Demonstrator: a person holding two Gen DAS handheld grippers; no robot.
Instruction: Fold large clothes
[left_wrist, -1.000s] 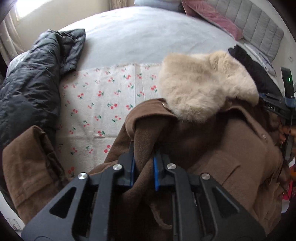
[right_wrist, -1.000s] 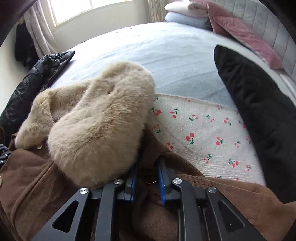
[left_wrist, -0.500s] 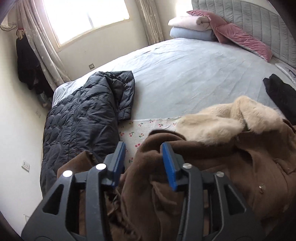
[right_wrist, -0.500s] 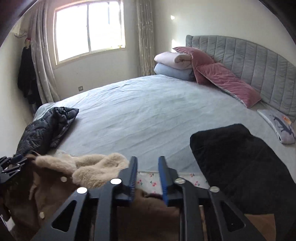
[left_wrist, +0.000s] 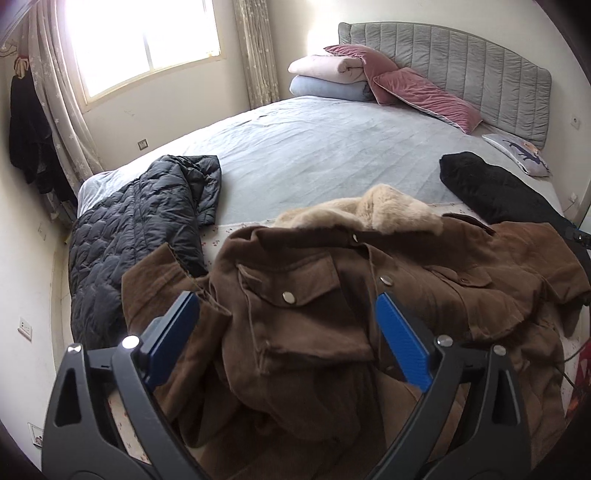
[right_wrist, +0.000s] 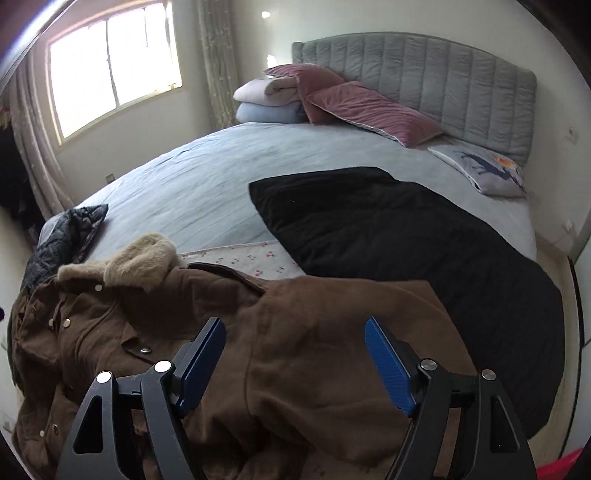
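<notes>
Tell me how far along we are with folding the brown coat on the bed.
Done: the brown coat lies bunched near the bed's edge, fur collar up top. In hand: nothing; the left tongs and right tongs have just been opening and stand wide, clear of the cloth. Left: the coat isn't a neat fold yet, and the dark quilted jacket and black garment lie unfolded.
</notes>
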